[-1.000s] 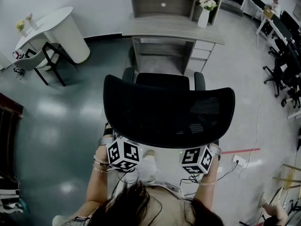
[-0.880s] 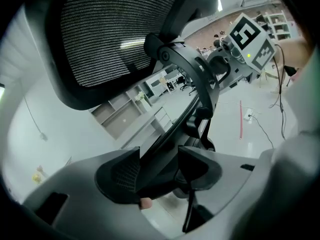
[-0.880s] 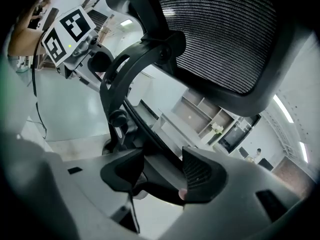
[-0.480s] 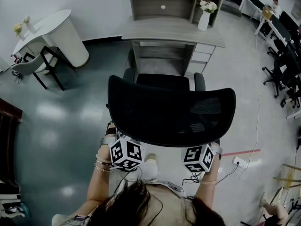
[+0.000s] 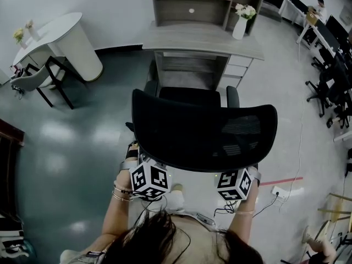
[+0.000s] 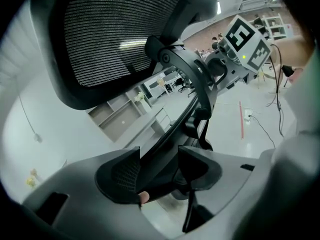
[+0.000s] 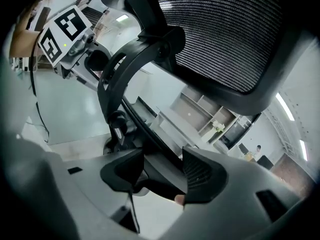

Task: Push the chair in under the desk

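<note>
On chair (image 5: 203, 131), apparently, both hand-held grippers (image 6: 160, 170) (image 7: 163, 176).

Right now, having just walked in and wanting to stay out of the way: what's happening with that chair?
A person stands behind the black mesh office chair, holding its back frame low down with the left gripper and the right gripper, each clamped on a bar of the frame. The chair faces the grey desk, its seat close to the opening but not yet tucked under.

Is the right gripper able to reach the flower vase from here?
Probably not. The right gripper is clamped on the chair, which stands between it and the vase on the desk.
</note>
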